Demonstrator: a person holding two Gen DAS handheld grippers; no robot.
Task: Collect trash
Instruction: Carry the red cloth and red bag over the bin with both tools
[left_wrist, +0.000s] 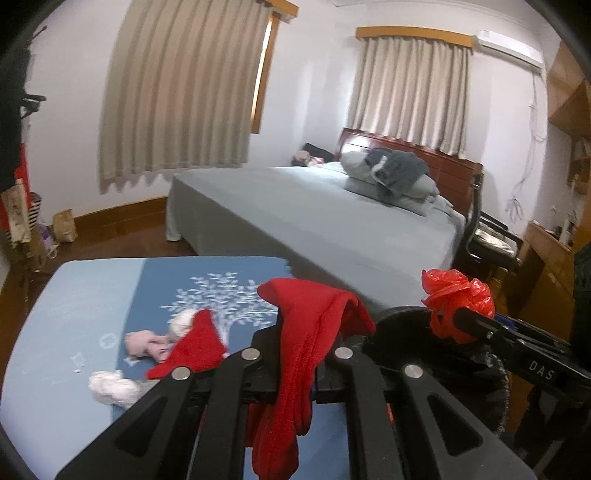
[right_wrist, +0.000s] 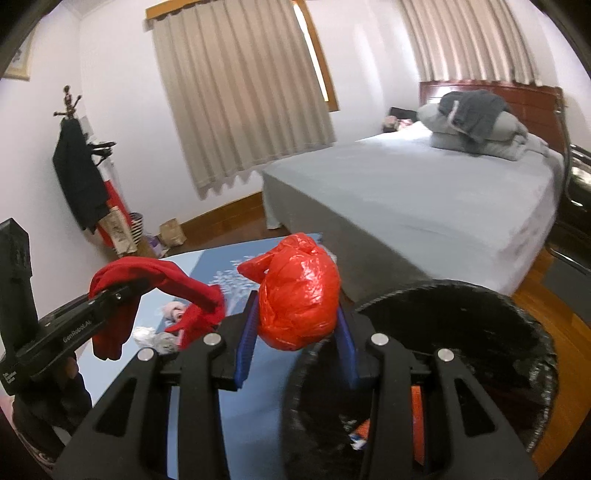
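**Both claws full: red cloth on the left, red plastic bag on the right**

The left gripper (left_wrist: 295, 354) is clamped on a soft, matte red cloth (left_wrist: 314, 332) that drapes over its jaws in loose folds and hangs down below them. The right gripper (right_wrist: 297, 328) has its ribbed blue pads (right_wrist: 246, 332) squeezed around a crinkly, shiny red plastic bag (right_wrist: 299, 291), balled up into a lumpy round wad.

Just right of the right claw and below it sits a round bin lined with a black trash bag (right_wrist: 461, 325), rim wrinkly, with some bits of orange and white stuff down inside.

Ahead of the left claw and to its left, on a smooth blue cloth with a white tree print (left_wrist: 221, 295), lie crumpled white tissue wads (left_wrist: 110, 386) and a pinkish scrunched one (left_wrist: 144, 345). Beyond both claws is a bed with a flat grey sheet (left_wrist: 314, 214) and puffy folded bedding.
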